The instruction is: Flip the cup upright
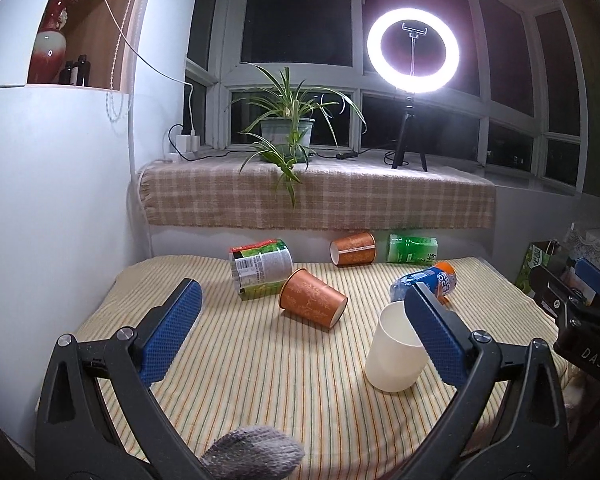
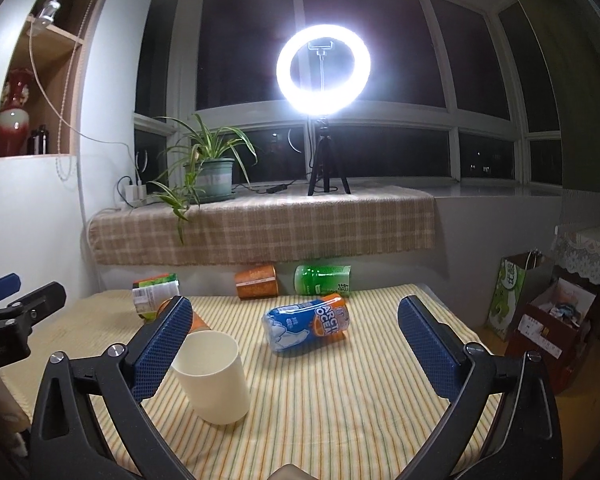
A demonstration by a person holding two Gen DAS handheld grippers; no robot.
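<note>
Several cups lie tipped over on the striped tabletop [image 1: 260, 380], and only the cream cup [image 1: 394, 354] stands mouth-up, near the right front part of the cloth. The brown cup [image 1: 313, 298] lies on its side around the middle, its mouth turned toward the far left and its base toward the near right; it looks the likeliest one to flip. A second brown cup [image 1: 353, 249] lies at the far edge beside a green cup [image 1: 412, 249], a noodle tub [image 1: 260, 269] lies just behind the middle cup, and a blue bottle [image 2: 306, 325] lies toward the right. The left gripper [image 1: 300, 336] hovers over the near edge with jaws spread wide and nothing between them; the right gripper [image 2: 296, 348] is likewise wide and empty, its left finger crossing in front of the cream cup. The brown cup appears to be thin paper: very light, easily crushed, and apt to roll on the cloth. A gentle pinch across the wall near the stiffer rolled rim, or near the base ring, would probably hold best; squeezing mid-wall would likely dent it. Being tapered, it may slip toward its narrow end under a hard squeeze.
</note>
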